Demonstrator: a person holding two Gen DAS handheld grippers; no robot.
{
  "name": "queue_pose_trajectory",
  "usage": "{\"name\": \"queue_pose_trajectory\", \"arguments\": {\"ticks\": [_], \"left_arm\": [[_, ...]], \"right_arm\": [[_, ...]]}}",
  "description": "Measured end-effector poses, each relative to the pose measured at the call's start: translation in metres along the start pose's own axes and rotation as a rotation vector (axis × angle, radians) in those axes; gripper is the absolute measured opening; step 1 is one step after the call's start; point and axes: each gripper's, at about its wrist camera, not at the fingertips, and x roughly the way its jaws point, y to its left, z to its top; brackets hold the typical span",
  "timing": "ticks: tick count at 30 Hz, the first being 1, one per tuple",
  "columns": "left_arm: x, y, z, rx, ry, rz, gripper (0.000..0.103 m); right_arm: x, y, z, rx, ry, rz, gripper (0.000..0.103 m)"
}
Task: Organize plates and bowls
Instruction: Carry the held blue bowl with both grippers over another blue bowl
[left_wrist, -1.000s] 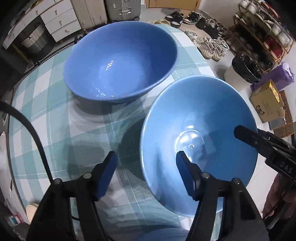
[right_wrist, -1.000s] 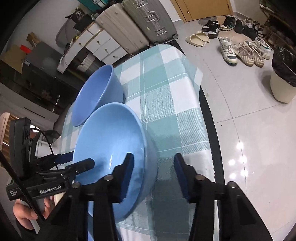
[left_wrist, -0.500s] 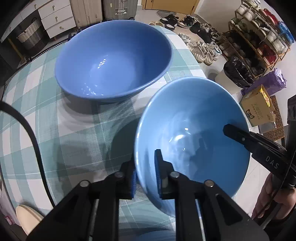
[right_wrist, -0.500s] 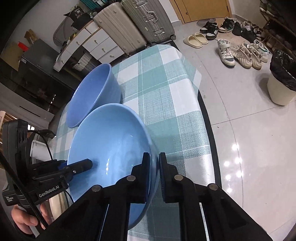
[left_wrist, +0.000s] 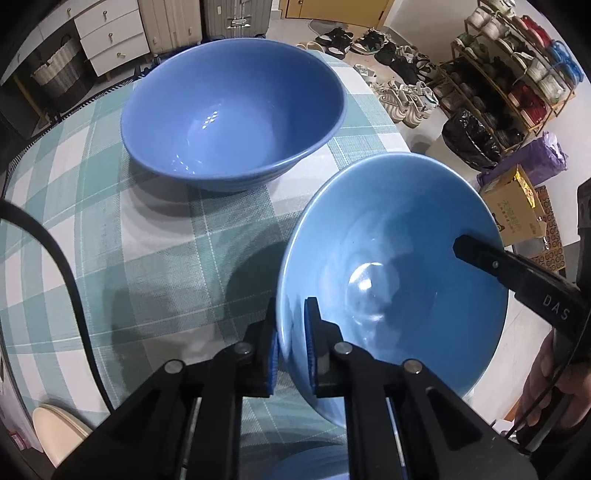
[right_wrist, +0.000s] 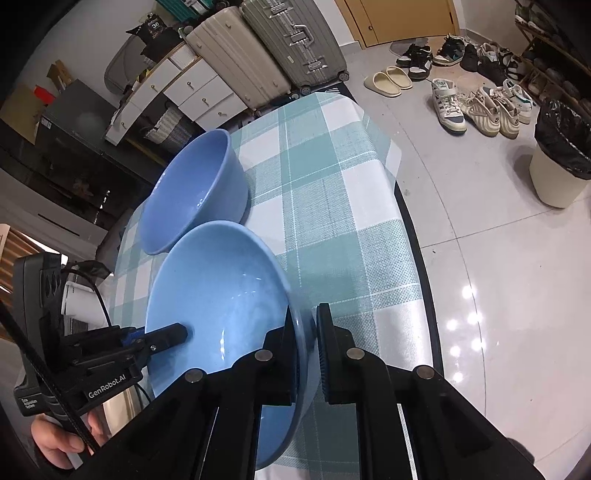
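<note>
Near bowl (left_wrist: 399, 266) rim hidden between left gripper (left_wrist: 291, 332) pads, right gripper (right_wrist: 304, 343) pads.

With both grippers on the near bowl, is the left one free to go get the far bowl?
Probably not yet. The left gripper is clamped on the near bowl's rim, and the right gripper grips the opposite rim. The path across the tablecloth to the far bowl looks clear once it lets go.

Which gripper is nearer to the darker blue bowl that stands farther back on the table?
Left. The left gripper, clamped on the lighter bowl's rim, sits on the side facing the darker bowl; the right gripper clamps the opposite rim.
</note>
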Motion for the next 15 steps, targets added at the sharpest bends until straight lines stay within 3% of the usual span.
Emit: {"name": "queue_pose_trajectory", "arguments": {"ticks": [8, 15], "left_arm": [[-0.010, 0.007, -0.002, -0.017, -0.013, -0.012, 0.009], [-0.023, 0.016, -0.007, -0.055, -0.013, -0.077, 0.009]], "right_arm": [[-0.002, 0.009, 0.000, 0.025, 0.009, 0.000, 0.009], [-0.002, 0.008, -0.001, 0.104, 0.071, 0.027, 0.009]]}}
